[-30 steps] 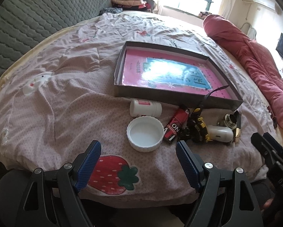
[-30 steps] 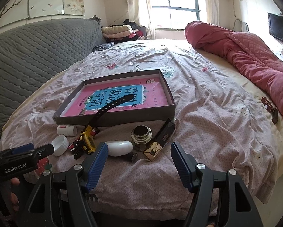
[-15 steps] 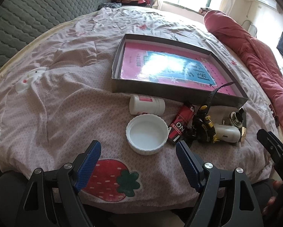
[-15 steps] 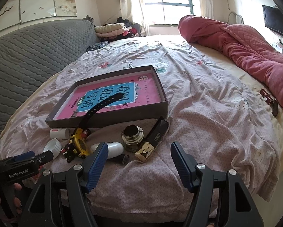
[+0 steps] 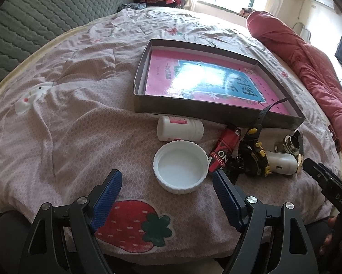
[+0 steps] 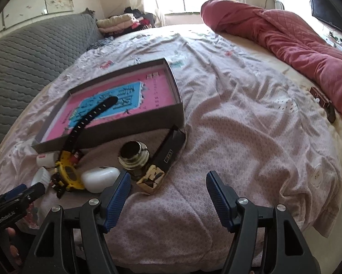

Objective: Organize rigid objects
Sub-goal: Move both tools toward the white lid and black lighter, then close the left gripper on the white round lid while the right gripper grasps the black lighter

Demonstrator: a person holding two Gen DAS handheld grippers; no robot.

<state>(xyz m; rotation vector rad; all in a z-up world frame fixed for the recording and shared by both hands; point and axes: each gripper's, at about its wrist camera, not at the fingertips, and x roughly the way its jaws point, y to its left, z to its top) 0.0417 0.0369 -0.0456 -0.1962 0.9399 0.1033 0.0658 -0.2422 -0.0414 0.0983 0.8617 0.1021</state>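
My left gripper (image 5: pixel 166 183) hangs spread wide and empty above the bedspread, its blue pads on either side of the white lid (image 5: pixel 180 166), which lies open side up just in front of the grey box (image 5: pixel 193 109). My right gripper (image 6: pixel 168 188) is equally spread and holds nothing, low over the cover near the right end of the same clutter.

Nothing loose is in the box yet, as far as I can see; only a pink and blue printed sheet (image 5: pixel 207 82) lines its floor. The one thing reaching inside is the black strap of the yellow watch (image 6: pixel 68 173), which leans over the box's near wall while the watch body sits outside.

All the rest waits along that near wall: a white bottle (image 5: pixel 180 128) on its side, a red packet (image 5: pixel 224 150), a white oval case (image 6: pixel 100 179), a small dark jar (image 6: pixel 134 157) and a black and gold carton (image 6: pixel 164 159) leaning at the box's right corner.

I judge the sorting barely begun, with every piece left to move. Farther off from the box lies a rolled red quilt (image 6: pixel 285 45).
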